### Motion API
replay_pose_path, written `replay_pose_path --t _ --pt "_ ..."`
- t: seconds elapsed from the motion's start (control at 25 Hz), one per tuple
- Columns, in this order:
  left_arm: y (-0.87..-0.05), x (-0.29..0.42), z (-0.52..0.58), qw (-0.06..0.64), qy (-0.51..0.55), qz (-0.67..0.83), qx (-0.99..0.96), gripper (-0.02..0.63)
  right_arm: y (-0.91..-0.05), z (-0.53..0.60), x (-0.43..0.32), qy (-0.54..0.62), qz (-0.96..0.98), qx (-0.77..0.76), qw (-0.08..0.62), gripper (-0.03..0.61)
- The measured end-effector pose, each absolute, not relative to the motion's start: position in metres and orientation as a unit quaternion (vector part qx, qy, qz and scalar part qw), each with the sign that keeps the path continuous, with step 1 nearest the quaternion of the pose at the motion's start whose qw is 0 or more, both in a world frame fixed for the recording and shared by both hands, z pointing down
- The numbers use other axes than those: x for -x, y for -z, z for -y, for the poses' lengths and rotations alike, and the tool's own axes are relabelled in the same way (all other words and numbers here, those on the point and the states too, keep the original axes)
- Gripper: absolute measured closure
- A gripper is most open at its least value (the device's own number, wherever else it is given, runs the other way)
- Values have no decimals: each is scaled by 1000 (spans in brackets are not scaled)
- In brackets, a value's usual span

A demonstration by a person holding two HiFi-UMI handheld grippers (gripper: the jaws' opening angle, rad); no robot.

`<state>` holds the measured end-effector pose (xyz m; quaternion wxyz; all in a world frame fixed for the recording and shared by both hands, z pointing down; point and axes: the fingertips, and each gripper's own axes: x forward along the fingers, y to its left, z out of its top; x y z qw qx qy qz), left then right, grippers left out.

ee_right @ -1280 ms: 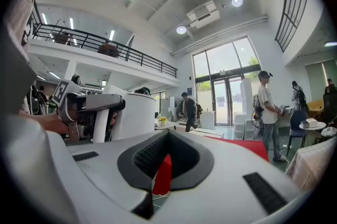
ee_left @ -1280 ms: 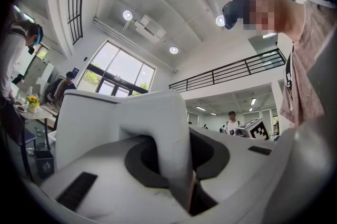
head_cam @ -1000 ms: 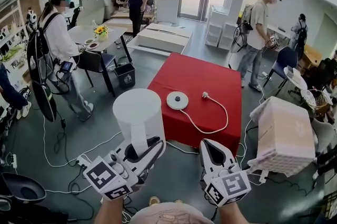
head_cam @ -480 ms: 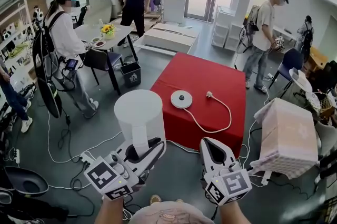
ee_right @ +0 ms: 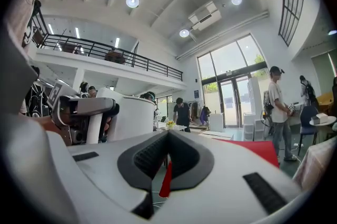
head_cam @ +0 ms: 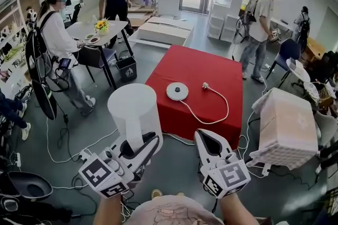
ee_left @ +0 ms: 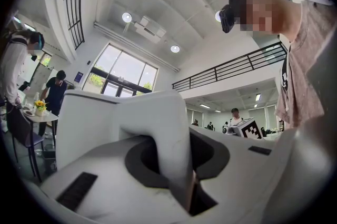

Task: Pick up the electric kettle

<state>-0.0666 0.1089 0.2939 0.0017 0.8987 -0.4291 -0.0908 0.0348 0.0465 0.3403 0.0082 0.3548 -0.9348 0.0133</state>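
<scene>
The white electric kettle (head_cam: 134, 111) hangs in the air in front of the red table (head_cam: 216, 73), its handle clamped in my left gripper (head_cam: 138, 146). In the left gripper view the kettle's handle (ee_left: 166, 139) fills the space between the jaws and its body (ee_left: 87, 123) rises behind. The round kettle base (head_cam: 177, 91) lies on the red table with its cord and plug (head_cam: 206, 85). My right gripper (head_cam: 207, 143) is shut and holds nothing, level beside the left one; its own view shows the kettle (ee_right: 131, 115) to its left.
A white covered box (head_cam: 288, 129) stands at the right. Cables (head_cam: 63, 137) trail over the floor at the left. Several people stand around, one at a small table with flowers (head_cam: 101, 31). A bin (head_cam: 126, 69) sits beside the red table.
Both grippers and the kettle have stayed almost still. The person in the dark shirt at the back has walked to the left.
</scene>
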Motion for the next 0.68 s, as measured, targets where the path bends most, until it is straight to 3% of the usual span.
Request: replay_pose_path --t 0.68 --pt "-282 71 -112 -19 95 431 -897 551 -336 -70 2 23 977 -209 29 574"
